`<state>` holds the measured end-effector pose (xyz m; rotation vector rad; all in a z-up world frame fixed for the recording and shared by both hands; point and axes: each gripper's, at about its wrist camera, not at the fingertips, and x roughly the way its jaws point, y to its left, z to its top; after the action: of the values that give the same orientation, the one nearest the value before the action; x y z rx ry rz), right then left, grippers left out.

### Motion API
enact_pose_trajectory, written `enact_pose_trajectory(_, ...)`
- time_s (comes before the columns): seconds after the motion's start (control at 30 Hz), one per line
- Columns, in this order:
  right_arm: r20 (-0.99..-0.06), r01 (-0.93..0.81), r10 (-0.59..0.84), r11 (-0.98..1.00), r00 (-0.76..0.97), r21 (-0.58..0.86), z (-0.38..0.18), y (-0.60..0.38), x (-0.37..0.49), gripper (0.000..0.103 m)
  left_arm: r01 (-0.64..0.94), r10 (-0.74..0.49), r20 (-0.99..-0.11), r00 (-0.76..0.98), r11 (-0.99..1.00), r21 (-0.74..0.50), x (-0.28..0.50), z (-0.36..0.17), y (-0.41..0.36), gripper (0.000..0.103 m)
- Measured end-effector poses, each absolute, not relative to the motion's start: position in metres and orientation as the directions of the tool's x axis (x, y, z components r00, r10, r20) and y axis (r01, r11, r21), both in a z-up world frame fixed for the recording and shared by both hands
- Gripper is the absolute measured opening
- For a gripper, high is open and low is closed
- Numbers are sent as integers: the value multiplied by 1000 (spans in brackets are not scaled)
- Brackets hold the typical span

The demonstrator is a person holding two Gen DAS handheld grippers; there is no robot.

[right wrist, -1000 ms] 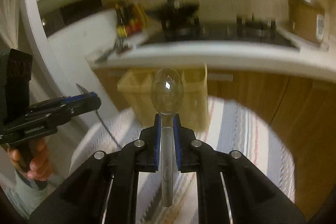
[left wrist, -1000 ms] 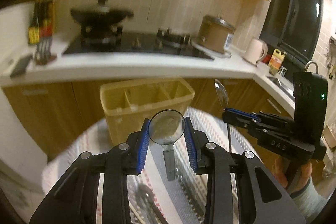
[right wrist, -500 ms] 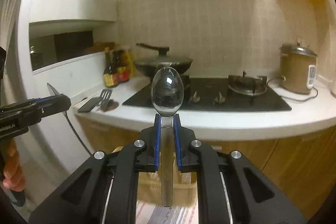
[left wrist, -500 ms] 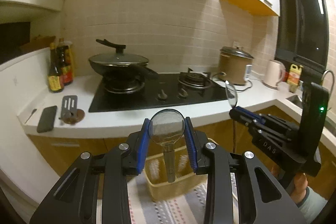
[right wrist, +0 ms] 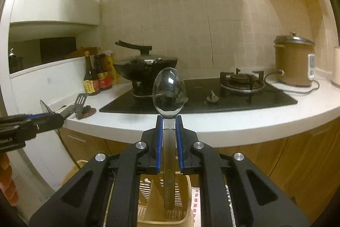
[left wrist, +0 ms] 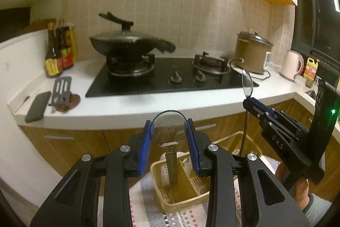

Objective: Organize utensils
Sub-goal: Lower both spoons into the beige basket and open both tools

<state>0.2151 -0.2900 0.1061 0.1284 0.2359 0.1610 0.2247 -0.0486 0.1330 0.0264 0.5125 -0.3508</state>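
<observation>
My left gripper [left wrist: 169, 137] is shut on the round bowl of a steel spoon [left wrist: 168, 131], handle hanging down over a yellow divided utensil basket [left wrist: 192, 201] on a striped cloth. My right gripper [right wrist: 169, 133] is shut on the neck of a second steel spoon [right wrist: 169, 92], bowl upright, handle down above the same basket [right wrist: 146, 188]. The right gripper also shows at the right of the left wrist view [left wrist: 255, 106], with its spoon [left wrist: 247, 84]. The left gripper shows at the left of the right wrist view [right wrist: 53, 118].
A white counter [left wrist: 131, 107] carries a black gas hob [left wrist: 170, 78] with a lidded wok [left wrist: 125, 44], sauce bottles [left wrist: 59, 50], a spatula on a rest [left wrist: 61, 92], a phone [left wrist: 38, 105], a rice cooker [left wrist: 252, 54] and a kettle [left wrist: 294, 65]. Wooden cabinets [right wrist: 297, 154] stand below.
Both views have swung up from the basket and cloth to the counter and hob, then dipped slightly in the left wrist view. Both grippers still hold their spoons.
</observation>
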Motion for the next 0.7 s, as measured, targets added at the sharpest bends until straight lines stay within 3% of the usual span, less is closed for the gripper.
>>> enact_pose_trajectory(0.2, -252, -149, 185, 977, 950, 156, 84, -294, 218, 10, 347, -337, -511, 791, 935, -79, 230, 107, -49, 30)
enact_pose_trajectory(0.7, -221, -171, 180, 984, 958, 58, 67, -280, 191, 10, 356, -342, -541, 769, 931, -82, 226, 78, -51, 31)
